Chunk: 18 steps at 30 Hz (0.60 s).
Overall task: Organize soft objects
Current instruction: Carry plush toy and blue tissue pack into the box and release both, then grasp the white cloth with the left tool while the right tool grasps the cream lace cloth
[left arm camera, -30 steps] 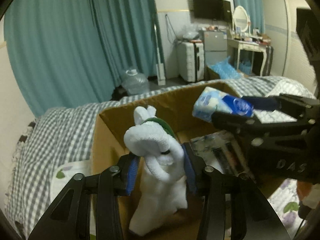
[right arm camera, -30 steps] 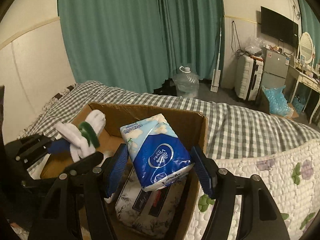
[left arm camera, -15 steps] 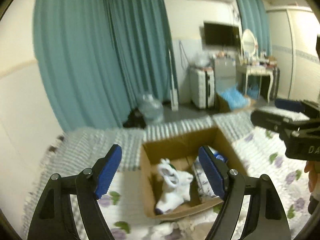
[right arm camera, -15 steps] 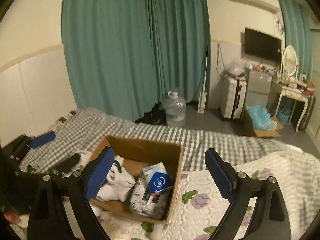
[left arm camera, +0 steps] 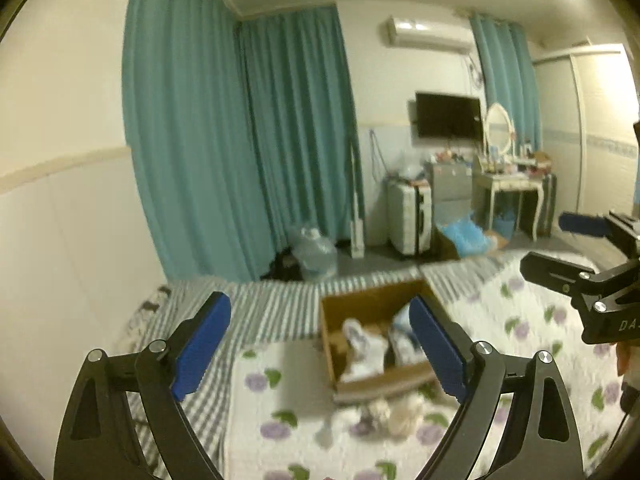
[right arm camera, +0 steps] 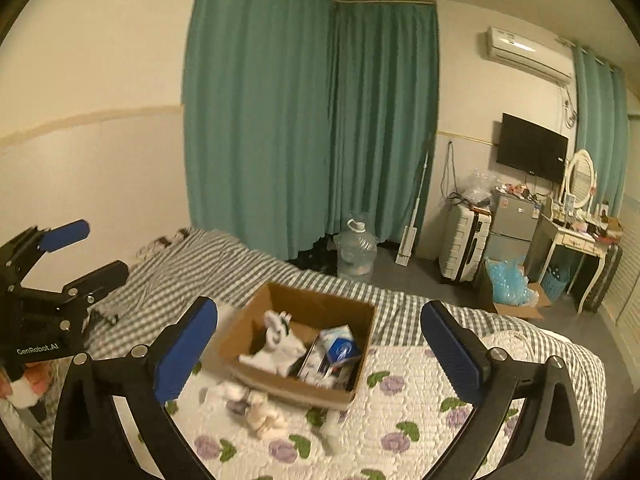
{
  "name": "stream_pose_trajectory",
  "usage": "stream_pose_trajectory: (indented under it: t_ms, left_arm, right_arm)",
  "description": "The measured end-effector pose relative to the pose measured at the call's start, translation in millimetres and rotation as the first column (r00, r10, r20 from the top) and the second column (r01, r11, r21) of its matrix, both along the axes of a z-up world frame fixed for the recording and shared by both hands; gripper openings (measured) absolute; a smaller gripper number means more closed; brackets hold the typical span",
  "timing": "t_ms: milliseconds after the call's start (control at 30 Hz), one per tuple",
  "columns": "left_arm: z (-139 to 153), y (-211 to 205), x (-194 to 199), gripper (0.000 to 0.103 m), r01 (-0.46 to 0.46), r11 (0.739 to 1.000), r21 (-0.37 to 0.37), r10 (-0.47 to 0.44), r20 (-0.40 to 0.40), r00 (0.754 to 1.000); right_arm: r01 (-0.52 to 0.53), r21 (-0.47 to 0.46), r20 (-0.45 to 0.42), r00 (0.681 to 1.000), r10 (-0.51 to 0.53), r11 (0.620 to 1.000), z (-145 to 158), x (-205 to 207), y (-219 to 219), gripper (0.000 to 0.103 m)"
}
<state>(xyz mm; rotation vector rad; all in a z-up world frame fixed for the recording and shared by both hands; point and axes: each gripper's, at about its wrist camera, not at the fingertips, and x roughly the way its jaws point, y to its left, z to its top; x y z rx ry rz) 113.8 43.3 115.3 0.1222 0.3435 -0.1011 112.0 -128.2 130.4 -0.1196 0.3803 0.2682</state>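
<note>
Grippers, left and right, hover spread above box.

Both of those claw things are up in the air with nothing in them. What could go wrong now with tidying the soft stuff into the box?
The small pale soft items lie bunched against the front wall of the cardboard box; a grab there could catch or shove the box. The tissue pack leans on other things inside and may slip if the box is bumped. The left gripper and right gripper, both open, point at the same box and might collide.
</note>
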Motion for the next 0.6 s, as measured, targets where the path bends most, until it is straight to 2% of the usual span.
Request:
stream_pose_trajectory:
  t_ms: [133,300,433,600]
  left_arm:
    - [-34.3,4.3,-2.8,0.092,0.012,1.000,0.011,-0.011,-0.071,0.997]
    - [-94.4,9.7,15.8,0.092,-0.023,0.999,0.045,0.031,-0.184,0.983]
    - [-148.8,16.8,34.6,0.092,-0.034,0.999,0.015,0.037,-0.280,0.959]
    - [-187.7,9.1,49.7,0.092,-0.008,0.999,0.049,0.023,-0.333,0.943]
  right_arm:
    - [-0.004,-0.021,-0.026,1.000,0.004,1.000,-40.6,-12.0,14.9,0.102]
    - [-0.024,0.027,-0.127,0.992,0.027,0.999,-106.7,3.0,21.9,0.102]
    - [-0.039,0.031,-0.257,0.965,0.046,0.999,-166.0,32.2,32.6,0.102]
    - [-0.071,0.005,-0.373,0.925,0.068,0.997,-228.6,60.3,45.9,0.099]
